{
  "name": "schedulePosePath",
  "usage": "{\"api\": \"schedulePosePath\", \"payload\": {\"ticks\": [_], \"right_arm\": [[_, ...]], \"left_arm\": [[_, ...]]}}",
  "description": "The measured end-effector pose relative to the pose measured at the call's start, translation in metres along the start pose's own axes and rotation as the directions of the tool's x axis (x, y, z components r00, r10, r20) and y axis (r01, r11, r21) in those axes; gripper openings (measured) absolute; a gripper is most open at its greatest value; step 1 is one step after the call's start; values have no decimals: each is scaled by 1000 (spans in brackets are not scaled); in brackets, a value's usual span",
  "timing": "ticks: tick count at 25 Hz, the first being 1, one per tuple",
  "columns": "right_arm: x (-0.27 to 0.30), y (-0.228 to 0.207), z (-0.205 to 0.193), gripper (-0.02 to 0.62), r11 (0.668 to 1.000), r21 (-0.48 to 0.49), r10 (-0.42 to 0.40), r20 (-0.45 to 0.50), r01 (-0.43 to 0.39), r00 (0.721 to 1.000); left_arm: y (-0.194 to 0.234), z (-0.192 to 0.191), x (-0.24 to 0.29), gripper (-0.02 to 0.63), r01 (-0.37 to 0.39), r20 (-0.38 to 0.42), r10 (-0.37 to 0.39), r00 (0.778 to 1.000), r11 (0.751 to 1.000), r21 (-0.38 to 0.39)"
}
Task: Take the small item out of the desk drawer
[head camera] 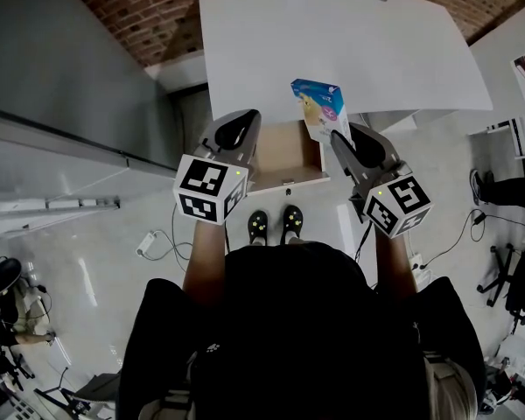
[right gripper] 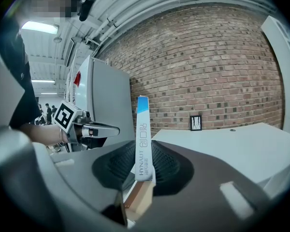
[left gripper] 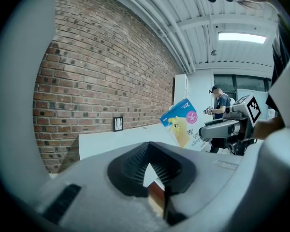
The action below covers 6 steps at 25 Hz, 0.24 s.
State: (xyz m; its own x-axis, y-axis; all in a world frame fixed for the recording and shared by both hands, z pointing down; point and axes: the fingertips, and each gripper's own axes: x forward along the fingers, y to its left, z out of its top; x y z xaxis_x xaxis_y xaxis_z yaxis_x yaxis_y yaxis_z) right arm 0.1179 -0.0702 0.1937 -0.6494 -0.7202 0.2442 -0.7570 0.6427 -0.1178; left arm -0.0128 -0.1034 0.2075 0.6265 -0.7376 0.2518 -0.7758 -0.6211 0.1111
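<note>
brick wall (right gripper: 208,66) behind; right tool (head camera: 343,147) pinches box (right gripper: 142,139), edge-on in own view; left tool (left gripper: 150,173) closed.

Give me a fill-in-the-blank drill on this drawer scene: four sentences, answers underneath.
1. The right claw is ___ on the small blue-and-white cardboard box.
2. The left claw, its jaws together, holds ___.
3. The wooden drawer under the white desktop stands ___.
4. The red wall behind the desk is built of ___.

Missing words: shut; nothing; open; brick.
</note>
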Motion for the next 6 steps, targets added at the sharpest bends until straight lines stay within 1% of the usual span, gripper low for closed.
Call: {"api": "schedulePosePath", "payload": {"ticks": [6], "right_arm": [[4, -1, -2, 106, 1000, 4, -2, 2, 2, 1000]], "left_arm": [[4, -1, 2, -2, 1, 2, -1, 1000, 1000, 0]]}}
